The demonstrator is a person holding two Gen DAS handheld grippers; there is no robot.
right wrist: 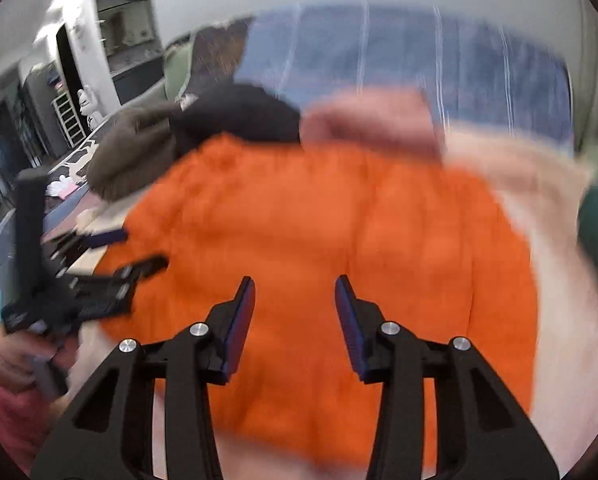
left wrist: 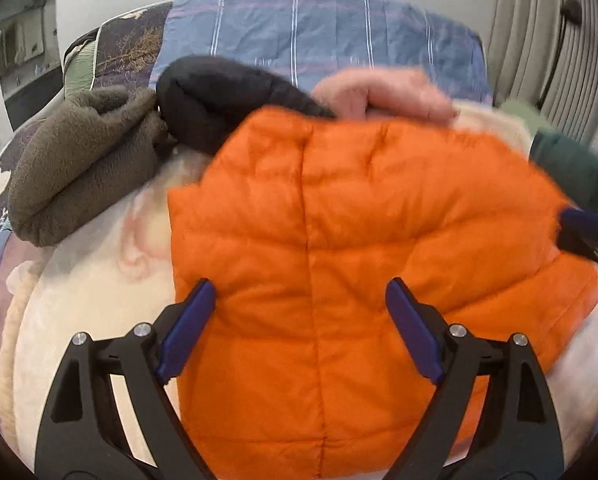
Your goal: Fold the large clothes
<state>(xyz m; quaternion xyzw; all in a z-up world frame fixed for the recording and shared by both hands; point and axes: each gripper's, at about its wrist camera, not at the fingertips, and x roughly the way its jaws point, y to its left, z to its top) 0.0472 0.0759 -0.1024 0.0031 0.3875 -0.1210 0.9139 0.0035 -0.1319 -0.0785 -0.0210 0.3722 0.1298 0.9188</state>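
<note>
**Left wrist view: one orange puffer jacket lying on the cream blanket**

Left wrist view is showing one orange quilted puffer jacket point(left wrist: 359, 240) lying spread on a cream blanket point(left wrist: 91, 280), which is covering a bed. The left gripper point(left wrist: 301, 332) is hovering over the jacket's near part with both blue-padded fingers point(left wrist: 187, 332) standing wide apart and nothing pinched between them. The right gripper point(right wrist: 295, 328) is likewise hanging above the jacket point(right wrist: 319, 260) in the blurred right wrist view, its jaws partly apart and gripping nothing; no cloth is sitting between the pads.

In the right wrist view, the left gripper point(right wrist: 111, 256) is showing at the jacket's left edge, held by a hand point(right wrist: 15, 356) in a pink sleeve.

Four other garments are lying around the jacket: one black puffy piece point(left wrist: 219, 100) and one brown fleece point(left wrist: 83, 160) at its far left, one pink garment point(left wrist: 383, 96) at its far edge, and one dark green piece point(left wrist: 571, 168) at the right. Beyond them one blue striped bedcover point(left wrist: 319, 32) and one patterned pillow point(left wrist: 127, 48) are lying against the wall.
</note>
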